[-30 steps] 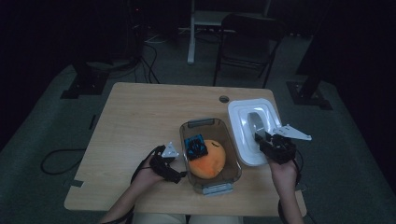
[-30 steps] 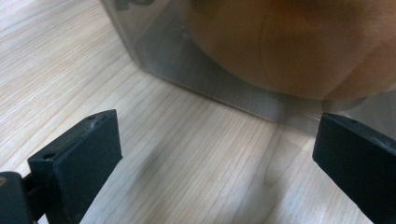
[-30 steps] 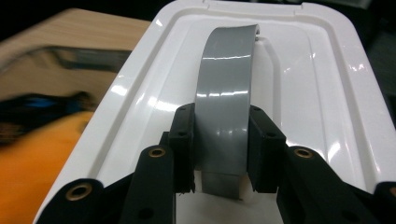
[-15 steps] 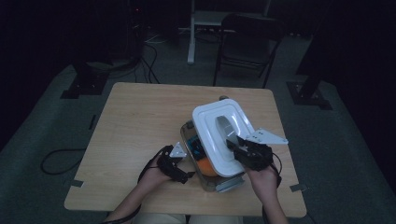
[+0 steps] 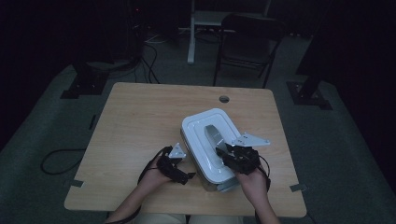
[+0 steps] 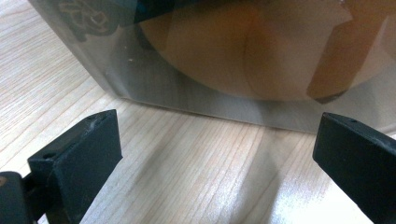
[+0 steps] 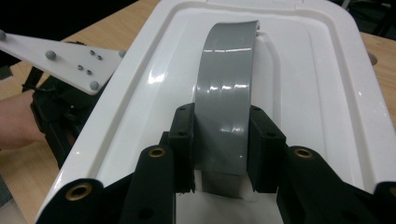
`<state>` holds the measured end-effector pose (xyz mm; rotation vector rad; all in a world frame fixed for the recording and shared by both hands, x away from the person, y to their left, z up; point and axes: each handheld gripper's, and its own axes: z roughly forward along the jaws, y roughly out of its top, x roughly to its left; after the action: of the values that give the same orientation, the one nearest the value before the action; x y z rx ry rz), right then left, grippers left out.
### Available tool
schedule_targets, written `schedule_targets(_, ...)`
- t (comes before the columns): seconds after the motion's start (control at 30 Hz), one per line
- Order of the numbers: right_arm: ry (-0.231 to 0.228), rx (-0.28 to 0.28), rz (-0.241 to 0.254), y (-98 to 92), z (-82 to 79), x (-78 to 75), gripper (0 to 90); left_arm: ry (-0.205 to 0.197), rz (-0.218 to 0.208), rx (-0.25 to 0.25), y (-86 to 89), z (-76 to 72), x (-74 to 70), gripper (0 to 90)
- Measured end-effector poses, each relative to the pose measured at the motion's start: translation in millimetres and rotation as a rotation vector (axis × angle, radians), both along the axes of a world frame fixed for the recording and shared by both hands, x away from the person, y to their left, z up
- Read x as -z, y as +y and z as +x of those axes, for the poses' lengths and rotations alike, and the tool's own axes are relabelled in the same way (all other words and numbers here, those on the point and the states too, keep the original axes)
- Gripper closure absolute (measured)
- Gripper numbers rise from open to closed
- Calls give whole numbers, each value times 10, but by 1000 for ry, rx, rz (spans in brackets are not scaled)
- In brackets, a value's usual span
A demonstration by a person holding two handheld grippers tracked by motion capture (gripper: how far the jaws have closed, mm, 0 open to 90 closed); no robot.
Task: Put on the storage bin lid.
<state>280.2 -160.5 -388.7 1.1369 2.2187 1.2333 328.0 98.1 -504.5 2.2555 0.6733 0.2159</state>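
Observation:
A white lid (image 5: 198,135) with a grey arched handle (image 5: 214,135) lies over a clear bin (image 5: 218,185) at the table's front right. My right gripper (image 5: 224,151) is shut on that handle (image 7: 226,84), its two pads pressed on the handle's sides above the lid (image 7: 322,93). My left gripper (image 5: 184,161) rests on the table against the bin's left side, open. In the left gripper view its jaws stand wide apart before the bin's clear wall (image 6: 187,88), and a round orange object (image 6: 233,51) shows through it.
The wooden table (image 5: 140,121) has a cable hole (image 5: 224,99) near its far edge. A folding chair (image 5: 247,37) stands behind the table, and cables (image 5: 56,158) lie on the floor to the left. The left hand's grey plate (image 7: 60,58) sits beside the lid.
The right gripper has carried the lid from the bin's right side over onto the bin, covering the orange and blue items. The left gripper has stayed at the bin's left side.

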Motion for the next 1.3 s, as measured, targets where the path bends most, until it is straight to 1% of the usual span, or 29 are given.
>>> schedule_targets(0.1, 7, 3, -4, 2, 4, 14, 673, 0, -1, -2, 19, 3, 0, 19)
schedule_targets(0.17, 22, 3, -1, 1, 9, 31, 673, -1, 0, -4, 28, 4, -6, 18)
schedule_targets(0.23, 33, -11, 9, -5, 17, 53, 674, -2, 0, -4, 29, 6, -8, 18)
schedule_targets(0.33, 35, -19, -6, 29, 12, 66, 674, -1, 1, -2, 23, 10, -11, 18)
schedule_targets(0.37, 43, -30, -3, 50, 17, 71, 674, 0, 2, -3, 19, 10, -12, 18)
schedule_targets(0.43, 47, -23, -11, 78, 29, 88, 674, 3, -4, -2, 12, 7, -12, 18)
schedule_targets(0.53, 57, -28, -3, 72, 45, 97, 675, 3, -1, -1, 9, 5, -5, 19)
schedule_targets(0.57, 56, -27, -5, 80, 42, 103, 676, 5, -2, -1, 7, 5, -1, 18)
schedule_targets(0.6, 54, -26, -18, 105, 33, 121, 676, 8, -4, -2, 3, 2, 4, 18)
schedule_targets(0.63, 34, -18, -34, 126, 12, 128, 676, 8, -3, 0, -3, 0, 8, 18)
schedule_targets(0.67, 28, -14, -36, 130, 2, 134, 676, 8, -3, 2, -5, -4, 11, 18)
schedule_targets(0.73, 33, -15, -19, 107, 5, 142, 677, 9, -4, 3, -5, -11, 15, 18)
schedule_targets(0.8, 27, -14, -23, 107, -6, 147, 677, 12, -5, 3, 7, -16, 10, 18)
schedule_targets(0.87, 32, -16, -13, 95, -12, 148, 677, 11, -9, -2, 21, -16, 10, 18)
schedule_targets(0.97, 21, -9, -25, 108, -30, 151, 677, 12, -11, -3, 34, -13, 3, 18)
schedule_targets(1.1, 15, -2, -20, 103, -45, 160, 676, 9, -14, 1, 33, -20, 1, 18)
schedule_targets(1.17, 17, -4, -23, 104, -41, 156, 676, 10, -11, 1, 28, -20, 4, 19)
schedule_targets(1.3, 55, -34, -7, 70, 15, 133, 675, 6, -22, -4, 41, -20, -15, 18)
